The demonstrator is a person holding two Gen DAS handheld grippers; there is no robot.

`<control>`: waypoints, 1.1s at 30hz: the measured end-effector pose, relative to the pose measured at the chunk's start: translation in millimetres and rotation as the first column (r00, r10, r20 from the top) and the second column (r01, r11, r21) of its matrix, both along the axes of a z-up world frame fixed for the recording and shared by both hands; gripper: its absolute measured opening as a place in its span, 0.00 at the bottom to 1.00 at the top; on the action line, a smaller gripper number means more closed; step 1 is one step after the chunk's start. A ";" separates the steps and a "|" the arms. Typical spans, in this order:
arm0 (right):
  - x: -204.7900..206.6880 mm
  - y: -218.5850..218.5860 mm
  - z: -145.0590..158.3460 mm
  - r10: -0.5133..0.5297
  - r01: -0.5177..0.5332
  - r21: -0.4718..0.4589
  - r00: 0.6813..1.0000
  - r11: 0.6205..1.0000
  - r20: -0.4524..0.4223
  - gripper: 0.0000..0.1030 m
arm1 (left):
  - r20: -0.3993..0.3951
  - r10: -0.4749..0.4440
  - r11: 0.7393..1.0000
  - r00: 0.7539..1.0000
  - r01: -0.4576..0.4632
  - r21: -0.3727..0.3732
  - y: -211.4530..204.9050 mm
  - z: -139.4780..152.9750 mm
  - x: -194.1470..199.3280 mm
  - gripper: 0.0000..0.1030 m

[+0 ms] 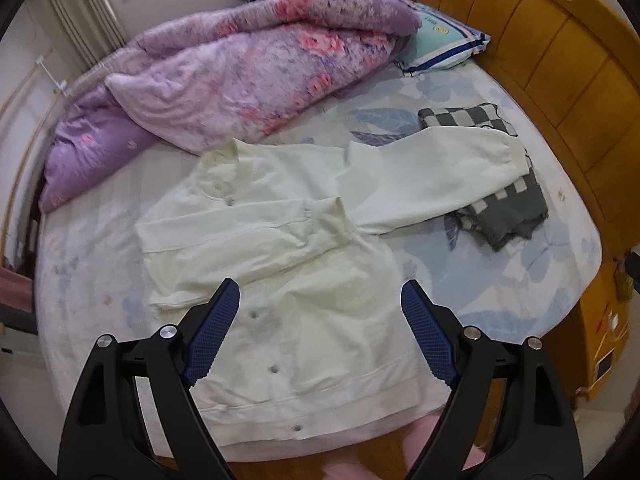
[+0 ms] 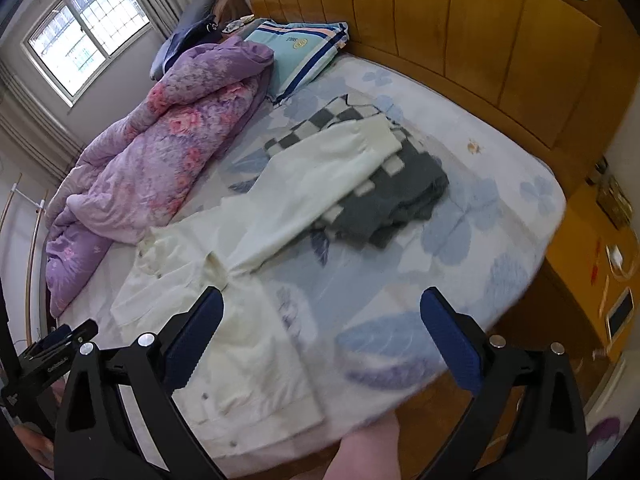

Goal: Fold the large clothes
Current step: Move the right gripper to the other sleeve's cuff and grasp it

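A cream button-up jacket [image 1: 280, 280] lies flat on the bed, front side up, hem toward me. Its left sleeve [image 1: 224, 228] is folded across the chest. Its right sleeve [image 1: 432, 168] stretches out to the right, cuff resting on a grey checked blanket [image 1: 504, 204]. My left gripper [image 1: 320, 296] is open and empty, hovering above the jacket's lower front. My right gripper [image 2: 322, 304] is open and empty above the jacket's [image 2: 224, 320] right edge; the outstretched sleeve [image 2: 320, 176] lies ahead of it. The left gripper's body [image 2: 44, 356] shows at the lower left of the right wrist view.
A purple floral quilt [image 1: 240, 76] is bunched along the far left of the bed. A striped pillow [image 1: 440, 48] lies by the wooden headboard [image 1: 560, 52]. The mattress [image 1: 500, 276] has a pale blue flower print. A wooden nightstand [image 2: 592, 280] stands to the right. A window [image 2: 84, 28] is behind.
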State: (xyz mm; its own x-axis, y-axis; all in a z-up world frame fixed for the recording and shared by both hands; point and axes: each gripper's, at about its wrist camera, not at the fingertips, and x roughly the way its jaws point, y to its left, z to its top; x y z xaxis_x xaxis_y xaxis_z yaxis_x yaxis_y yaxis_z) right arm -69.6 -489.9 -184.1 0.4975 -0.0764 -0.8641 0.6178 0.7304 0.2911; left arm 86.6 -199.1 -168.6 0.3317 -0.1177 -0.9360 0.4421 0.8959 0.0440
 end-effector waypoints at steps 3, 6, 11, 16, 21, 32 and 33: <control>28.0 -45.7 -26.9 0.006 -0.007 0.043 1.000 0.999 0.024 0.92 | -0.085 0.022 0.999 0.996 -0.024 -0.020 -28.2 -26.2 27.1 0.81; 58.5 -89.5 -62.5 0.004 -0.007 0.110 1.000 0.994 0.027 0.92 | -0.105 0.069 0.997 0.992 -0.072 -0.025 -49.6 -50.7 50.8 0.81; 114.1 -153.8 -136.7 -0.008 0.022 0.224 0.998 0.974 -0.064 0.92 | -0.113 0.087 0.996 0.990 -0.086 0.012 -81.6 -100.7 89.9 0.80; 150.1 -195.9 -184.5 -0.053 0.071 0.223 0.995 0.972 -0.089 0.86 | -0.174 0.152 0.988 0.973 -0.152 0.014 -92.7 -153.8 131.5 0.54; 180.1 -224.8 -233.0 -0.123 0.145 0.297 0.988 0.944 -0.092 0.82 | -0.217 0.201 0.978 0.955 -0.206 0.000 -87.8 -191.0 159.5 0.25; 197.8 -220.6 -249.4 -0.171 0.185 0.149 0.980 0.971 -0.102 0.15 | -0.330 0.266 0.962 0.906 -0.271 0.031 -76.2 -272.0 195.0 0.04; 194.1 -218.8 -239.3 -0.182 0.191 0.133 0.980 0.972 -0.078 0.14 | -0.341 0.271 0.960 0.900 -0.277 0.032 -75.5 -276.4 195.4 0.02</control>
